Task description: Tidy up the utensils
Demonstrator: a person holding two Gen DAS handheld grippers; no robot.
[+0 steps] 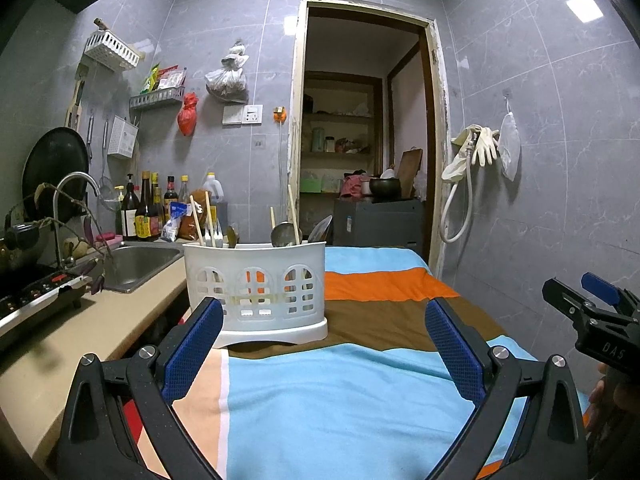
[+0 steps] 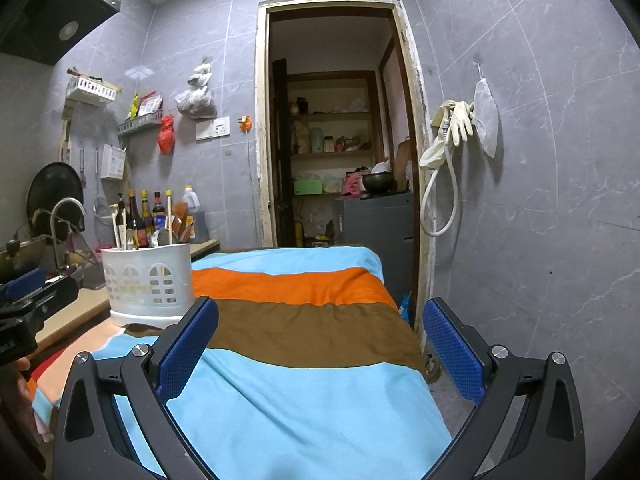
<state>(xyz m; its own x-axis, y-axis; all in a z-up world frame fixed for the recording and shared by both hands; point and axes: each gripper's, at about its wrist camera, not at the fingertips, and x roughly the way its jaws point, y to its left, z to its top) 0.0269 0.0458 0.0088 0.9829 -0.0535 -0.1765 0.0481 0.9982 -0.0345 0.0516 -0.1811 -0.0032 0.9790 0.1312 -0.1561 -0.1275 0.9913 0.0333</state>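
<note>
Left gripper [image 1: 324, 344] has its jaws spread wide, nothing between them, hovering over a striped cloth [image 1: 340, 392] in blue, brown and orange bands. Right gripper [image 2: 320, 344] likewise: jaws spread, empty, above the same cloth [image 2: 304, 380]. Each gripper shows at the edge of the other's view, the right one [image 1: 580, 300] at the far right of the left wrist view, the left one [image 2: 36, 292] at the far left of the right wrist view.

White slotted utensil holder [image 1: 256, 284] stands upright on the cloth near its left edge, just beside the beige counter [image 1: 92, 324]. It sits ahead of the left gripper, and ahead-left of the right gripper [image 2: 148, 284]. Inside it: chopsticks [image 1: 198, 220], spoons [image 1: 282, 234] and other utensils sticking up, handles and bowls mixed; exact count unclear.

Sink [image 1: 140, 266] with faucet [image 1: 74, 192] is set in the counter to the left. Sauce bottles [image 1: 148, 208] line the wall behind it. Open doorway [image 1: 360, 120] straight ahead.
</note>
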